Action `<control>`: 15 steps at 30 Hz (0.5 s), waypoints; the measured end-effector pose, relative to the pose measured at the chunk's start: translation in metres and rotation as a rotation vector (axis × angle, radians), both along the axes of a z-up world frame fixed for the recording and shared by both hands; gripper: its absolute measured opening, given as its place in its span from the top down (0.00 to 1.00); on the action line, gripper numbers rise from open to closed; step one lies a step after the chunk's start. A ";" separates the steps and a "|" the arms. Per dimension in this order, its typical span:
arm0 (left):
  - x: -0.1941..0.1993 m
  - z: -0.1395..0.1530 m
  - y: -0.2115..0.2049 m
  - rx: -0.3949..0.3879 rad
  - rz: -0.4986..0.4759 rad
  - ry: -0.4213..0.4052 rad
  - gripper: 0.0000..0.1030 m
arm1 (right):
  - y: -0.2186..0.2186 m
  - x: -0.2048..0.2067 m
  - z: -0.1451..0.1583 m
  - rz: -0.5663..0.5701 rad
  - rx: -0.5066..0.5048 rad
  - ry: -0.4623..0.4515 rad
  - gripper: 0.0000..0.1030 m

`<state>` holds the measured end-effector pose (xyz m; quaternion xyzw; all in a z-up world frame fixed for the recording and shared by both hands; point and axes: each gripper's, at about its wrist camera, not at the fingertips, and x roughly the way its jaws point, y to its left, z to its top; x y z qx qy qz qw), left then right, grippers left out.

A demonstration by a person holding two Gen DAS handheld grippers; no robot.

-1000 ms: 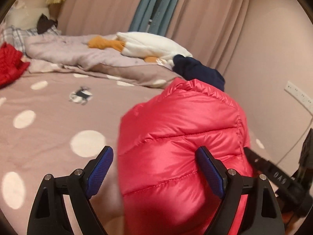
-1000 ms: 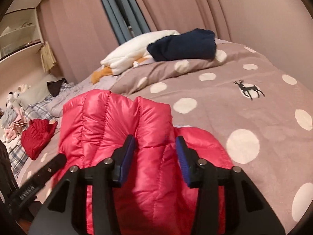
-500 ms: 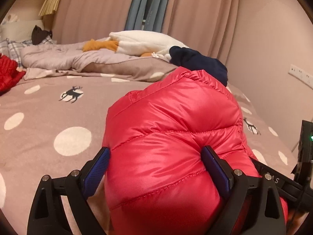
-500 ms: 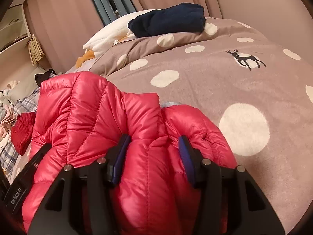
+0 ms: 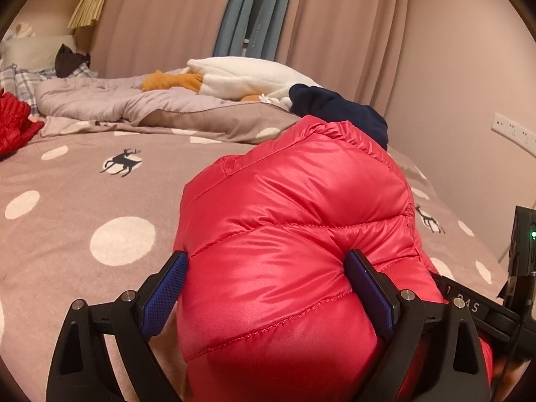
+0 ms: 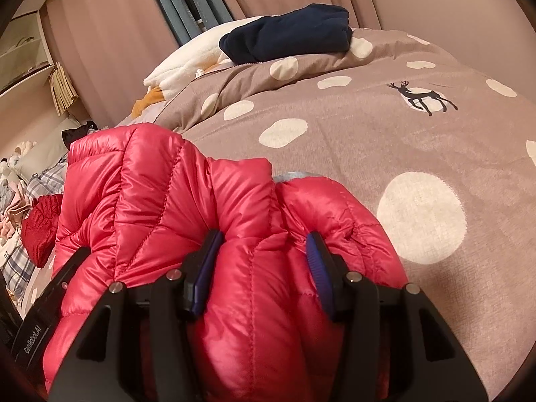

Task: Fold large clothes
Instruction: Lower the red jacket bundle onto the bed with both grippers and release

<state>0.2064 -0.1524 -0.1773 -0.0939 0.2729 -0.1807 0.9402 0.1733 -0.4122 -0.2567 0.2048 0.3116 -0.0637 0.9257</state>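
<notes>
We have two grippers in play, and both are on one red puffer jacket (image 5: 284,234). The left gripper (image 5: 266,284) is spread wide, its two blue pads pressed against either side of a fat bundle of quilted fabric. The right gripper (image 6: 261,261) is narrower, clamping a bunched ridge of the same jacket (image 6: 174,207) between its pads. The jacket sits folded up in a mound at the near edge of the bed (image 6: 385,127), on the brown bedspread with cream dots and two deer prints.

Compared with a second ago, the left gripper has dropped lower and pushed in, so the jacket now fills the space between its pads; the right one has tightened into the fabric and the mound looks more compact.

Writing: "GenRobot.AI" reads on the black arm at the left of the right-wrist view, and partial letters, "DAS", on the arm at the right of the left-wrist view.

Farther back lie one navy garment (image 6: 288,37), one white plush (image 5: 248,77), and one dark red knit (image 5: 13,124) at far left.
</notes>
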 end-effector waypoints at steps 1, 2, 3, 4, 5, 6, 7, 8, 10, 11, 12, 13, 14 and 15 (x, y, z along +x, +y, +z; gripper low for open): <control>0.000 0.000 0.000 0.000 0.000 -0.001 0.09 | 0.000 0.000 0.000 0.000 0.000 0.000 0.52; 0.000 0.000 0.000 -0.001 0.000 -0.001 0.09 | 0.000 0.000 0.000 0.000 0.001 0.001 0.52; 0.000 -0.001 0.000 -0.001 -0.001 -0.001 0.09 | 0.001 -0.001 0.001 0.000 0.000 0.001 0.52; 0.000 -0.001 0.000 -0.002 -0.001 -0.001 0.09 | 0.000 0.000 0.000 0.001 0.000 0.000 0.52; 0.000 -0.001 0.000 -0.002 0.000 -0.002 0.09 | -0.001 0.000 0.000 0.001 0.002 -0.001 0.52; 0.000 -0.001 0.000 -0.003 -0.001 -0.002 0.09 | -0.001 -0.001 0.000 0.001 0.010 -0.007 0.52; 0.001 -0.001 -0.001 -0.006 -0.003 0.000 0.09 | -0.001 -0.001 0.000 -0.003 0.014 -0.009 0.52; 0.001 -0.001 -0.001 -0.007 -0.002 0.000 0.09 | -0.002 -0.002 0.000 -0.004 0.015 -0.009 0.52; 0.002 -0.002 -0.002 -0.005 -0.002 -0.001 0.09 | 0.000 -0.001 0.001 -0.008 0.002 -0.008 0.51; 0.002 -0.002 -0.002 -0.006 -0.002 -0.002 0.09 | 0.000 -0.002 0.001 -0.007 0.004 -0.008 0.51; 0.002 -0.003 -0.002 -0.006 -0.001 -0.003 0.09 | -0.001 -0.002 0.001 -0.006 0.007 -0.008 0.51; 0.002 -0.003 -0.003 -0.007 -0.001 -0.004 0.09 | 0.001 -0.002 0.001 -0.006 0.009 -0.009 0.51; 0.002 -0.003 -0.002 -0.009 0.000 -0.004 0.09 | 0.001 -0.002 0.001 -0.006 0.009 -0.008 0.51; 0.002 -0.002 -0.002 -0.009 0.001 -0.002 0.08 | 0.003 -0.003 0.003 -0.010 0.001 -0.007 0.50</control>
